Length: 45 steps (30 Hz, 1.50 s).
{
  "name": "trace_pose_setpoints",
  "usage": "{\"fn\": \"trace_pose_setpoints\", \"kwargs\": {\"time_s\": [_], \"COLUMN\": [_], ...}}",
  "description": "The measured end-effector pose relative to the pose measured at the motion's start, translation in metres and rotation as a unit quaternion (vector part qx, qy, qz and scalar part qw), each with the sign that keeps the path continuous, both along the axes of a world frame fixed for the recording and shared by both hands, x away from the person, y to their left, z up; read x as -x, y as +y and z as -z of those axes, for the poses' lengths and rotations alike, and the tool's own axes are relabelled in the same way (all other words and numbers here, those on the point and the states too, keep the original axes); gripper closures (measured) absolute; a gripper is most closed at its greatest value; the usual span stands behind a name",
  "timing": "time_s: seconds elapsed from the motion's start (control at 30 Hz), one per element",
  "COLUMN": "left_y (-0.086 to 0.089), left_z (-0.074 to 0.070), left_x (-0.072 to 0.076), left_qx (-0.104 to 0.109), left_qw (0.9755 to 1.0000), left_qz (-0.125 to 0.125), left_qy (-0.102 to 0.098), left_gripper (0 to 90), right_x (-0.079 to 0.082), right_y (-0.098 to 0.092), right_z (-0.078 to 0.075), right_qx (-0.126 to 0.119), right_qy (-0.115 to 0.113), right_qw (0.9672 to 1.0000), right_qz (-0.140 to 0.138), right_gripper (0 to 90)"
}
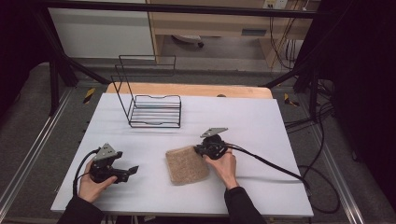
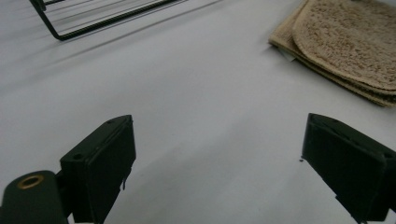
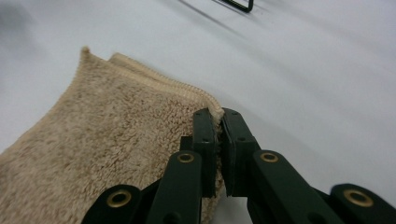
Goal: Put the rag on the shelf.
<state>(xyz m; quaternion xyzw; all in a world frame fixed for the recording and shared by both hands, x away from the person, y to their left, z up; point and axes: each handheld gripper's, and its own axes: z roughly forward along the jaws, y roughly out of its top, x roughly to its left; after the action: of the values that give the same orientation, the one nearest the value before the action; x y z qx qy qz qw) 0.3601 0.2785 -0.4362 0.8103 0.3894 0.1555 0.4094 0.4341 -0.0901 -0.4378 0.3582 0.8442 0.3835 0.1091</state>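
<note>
My right gripper is clamped on a corner of the folded tan towel, which lies flat on the white table near its front middle. My left gripper, jaws wide apart and holding nothing, rests well left of it. A black wire rack stands farther back.

Towel before wire rack, on table

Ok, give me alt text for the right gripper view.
The right gripper has its two black jaws shut on the corner of a folded tan towel lying on a white table. A black wire rack peeks in at the top.
</note>
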Motion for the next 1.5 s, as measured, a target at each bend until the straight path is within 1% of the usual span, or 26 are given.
{"fn": "trace_pose_setpoints", "kwargs": {"time_s": [0.17, 0.2, 0.27, 0.3, 0.37, 0.4, 0.43, 0.47, 0.5, 0.53, 0.57, 0.6, 0.7, 0.73, 0.77, 0.8, 0.87, 0.9, 0.97, 1.13, 1.2, 1.33, 1.37, 1.4, 1.43, 1.5], "left_y": [-0.018, -0.024, -0.035, -0.041, -0.053, -0.060, -0.068, -0.075, -0.082, -0.089, -0.095, -0.101, -0.115, -0.119, -0.122, -0.124, -0.126, -0.127, -0.127, -0.128, -0.128, -0.128, -0.128, -0.129, -0.129, -0.131], "left_z": [-0.008, -0.011, -0.016, -0.019, -0.023, -0.024, -0.025, -0.026, -0.026, -0.025, -0.024, -0.022, -0.015, -0.012, -0.009, -0.006, 0.000, 0.003, 0.005, 0.007, 0.007, 0.008, 0.008, 0.008, 0.008, 0.007], "left_x": [-0.006, -0.008, -0.012, -0.013, -0.018, -0.021, -0.025, -0.029, -0.033, -0.038, -0.043, -0.048, -0.061, -0.064, -0.067, -0.069, -0.072, -0.073, -0.073, -0.072, -0.073, -0.073, -0.073, -0.073, -0.073, -0.072], "left_qx": [0.004, 0.003, 0.000, 0.001, 0.000, -0.005, -0.008, -0.013, -0.020, -0.026, -0.027, -0.027, -0.043, -0.048, -0.052, -0.052, -0.055, -0.053, -0.043, -0.044, -0.042, -0.041, -0.039, -0.035, -0.032, -0.034], "left_qw": [0.9999, 0.9998, 0.9997, 0.9996, 0.9994, 0.9994, 0.9994, 0.9992, 0.9991, 0.9989, 0.9987, 0.9985, 0.9976, 0.9973, 0.9969, 0.9965, 0.9951, 0.9947, 0.9941, 0.9937, 0.9935, 0.9930, 0.9928, 0.9922, 0.9917, 0.9914], "left_qz": [0.015, 0.018, 0.024, 0.029, 0.034, 0.034, 0.034, 0.037, 0.037, 0.037, 0.038, 0.040, 0.039, 0.038, 0.039, 0.043, 0.053, 0.058, 0.062, 0.073, 0.075, 0.076, 0.077, 0.080, 0.083, 0.084], "left_qy": [0.002, 0.004, 0.005, 0.005, 0.003, 0.003, 0.005, 0.006, 0.007, 0.011, 0.019, 0.027, 0.038, 0.041, 0.046, 0.050, 0.063, 0.067, 0.077, 0.073, 0.075, 0.081, 0.083, 0.089, 0.093, 0.095], "left_gripper": [9.1, 8.7, 8.5, 9.0, 10.5, 10.5, 13.7, 16.7, 16.7, 21.0, 21.0, 23.2, 33.0, 38.5, 38.5, 44.9, 49.4, 49.4, 57.1, 61.2, 62.3, 64.0, 68.2, 68.2, 74.7, 76.3], "right_x": [-0.006, -0.004, -0.001, 0.005, 0.012, 0.012, 0.021, 0.026, 0.026, 0.037, 0.037, 0.043, 0.058, 0.067, 0.067, 0.074, 0.077, 0.077, 0.077, 0.078, 0.079, 0.080, 0.080, 0.080, 0.079, 0.079], "right_y": [0.002, 0.000, -0.001, -0.005, -0.011, -0.011, -0.019, -0.024, -0.024, -0.032, -0.032, -0.035, -0.043, -0.045, -0.045, -0.046, -0.045, -0.045, -0.042, -0.039, -0.037, -0.037, -0.036, -0.036, -0.035, -0.035], "right_z": [0.006, 0.003, 0.000, -0.008, -0.015, -0.015, -0.020, -0.021, -0.021, -0.021, -0.021, -0.021, -0.015, -0.010, -0.010, -0.005, 0.000, 0.000, 0.005, 0.011, 0.014, 0.015, 0.015, 0.015, 0.015, 0.015], "right_qx": [0.008, 0.007, 0.001, -0.006, -0.024, -0.024, -0.036, -0.040, -0.040, -0.045, -0.045, -0.047, -0.046, -0.049, -0.049, -0.052, -0.043, -0.043, -0.036, -0.030, -0.033, -0.041, -0.044, -0.044, -0.054, -0.056], "right_qy": [-0.001, -0.016, -0.020, -0.032, -0.032, -0.032, -0.027, -0.025, -0.025, -0.017, -0.017, -0.013, -0.008, 0.001, 0.001, 0.011, 0.013, 0.013, 0.023, 0.034, 0.048, 0.057, 0.063, 0.063, 0.078, 0.083], "right_qw": [1.0000, 0.9998, 0.9998, 0.9995, 0.9992, 0.9992, 0.9989, 0.9987, 0.9987, 0.9986, 0.9986, 0.9985, 0.9985, 0.9983, 0.9983, 0.9980, 0.9985, 0.9985, 0.9983, 0.9979, 0.9968, 0.9956, 0.9947, 0.9947, 0.9934, 0.9928], "right_qz": [-0.003, -0.003, 0.001, 0.005, 0.007, 0.007, 0.015, 0.017, 0.017, 0.022, 0.022, 0.026, 0.029, 0.033, 0.033, 0.032, 0.032, 0.032, 0.040, 0.046, 0.055, 0.063, 0.068, 0.068, 0.065, 0.064], "right_gripper": [83.4, 79.7, 76.9, 65.1, 57.2, 57.2, 53.4, 52.0, 52.0, 50.8, 50.8, 49.6, 48.5, 48.7, 48.7, 48.7, 49.2, 49.2, 53.0, 57.8, 62.9, 67.2, 73.3, 73.3, 79.2, 81.8]}}
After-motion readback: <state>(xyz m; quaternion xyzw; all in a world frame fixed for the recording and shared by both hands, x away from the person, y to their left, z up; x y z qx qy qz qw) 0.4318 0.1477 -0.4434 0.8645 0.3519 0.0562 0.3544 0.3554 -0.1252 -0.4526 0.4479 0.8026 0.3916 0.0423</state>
